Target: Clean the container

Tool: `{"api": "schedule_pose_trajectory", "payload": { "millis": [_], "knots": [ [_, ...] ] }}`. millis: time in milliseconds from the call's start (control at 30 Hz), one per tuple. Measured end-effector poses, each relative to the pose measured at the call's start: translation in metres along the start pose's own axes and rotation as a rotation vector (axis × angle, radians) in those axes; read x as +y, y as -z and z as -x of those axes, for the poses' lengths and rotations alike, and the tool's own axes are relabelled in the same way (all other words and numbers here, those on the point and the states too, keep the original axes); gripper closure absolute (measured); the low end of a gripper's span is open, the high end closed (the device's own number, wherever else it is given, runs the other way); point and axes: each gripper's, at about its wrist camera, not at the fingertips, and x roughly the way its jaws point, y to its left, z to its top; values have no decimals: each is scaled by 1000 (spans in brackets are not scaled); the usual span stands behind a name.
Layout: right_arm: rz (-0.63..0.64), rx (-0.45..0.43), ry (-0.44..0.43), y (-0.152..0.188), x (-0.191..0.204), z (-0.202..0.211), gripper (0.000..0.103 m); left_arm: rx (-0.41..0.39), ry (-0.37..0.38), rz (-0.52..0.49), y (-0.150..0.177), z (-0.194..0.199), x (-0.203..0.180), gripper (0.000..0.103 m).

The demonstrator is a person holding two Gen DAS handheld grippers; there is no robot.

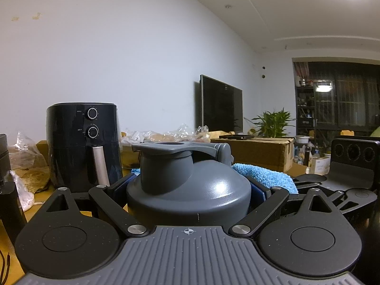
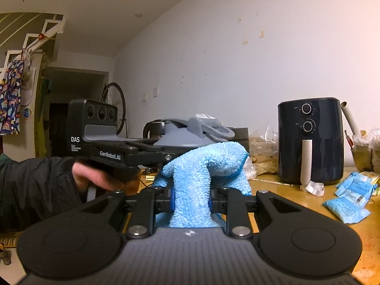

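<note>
A dark grey container (image 1: 187,190) with a domed lid and flip cap fills the middle of the left wrist view. My left gripper (image 1: 190,185) is shut on it, a blue pad pressing each side of the lid. My right gripper (image 2: 192,200) is shut on a light blue fluffy cloth (image 2: 192,185) that bunches up above its fingers. In the left wrist view that cloth (image 1: 263,173) lies at the container's far right shoulder, with the right gripper (image 1: 306,181) behind it. The right wrist view shows the container (image 2: 180,137) beyond the cloth, and the left gripper (image 2: 152,149) in a hand with a black sleeve.
A black air fryer (image 1: 83,142) (image 2: 311,142) stands on the wooden table (image 2: 273,185) by the wall. Blue packets (image 2: 351,197) lie at the right. Plastic bags (image 1: 23,161) and a cardboard box (image 1: 261,152) crowd the table's far side.
</note>
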Motion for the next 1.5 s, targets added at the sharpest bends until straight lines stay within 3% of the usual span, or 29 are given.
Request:
{"api": "schedule_pose_trajectory", "payload": {
  "millis": [367,867,1500],
  "knots": [
    [10,14,8,-1,2,-2,83,0,1,1,-1,1,0,8],
    [57,170,3,10,1,-14,83,2,-2,2,-2,0,1,8],
    [26,330,-26,29,-7,-31,80,1,-5,0,0,0,1,8]
  ]
}}
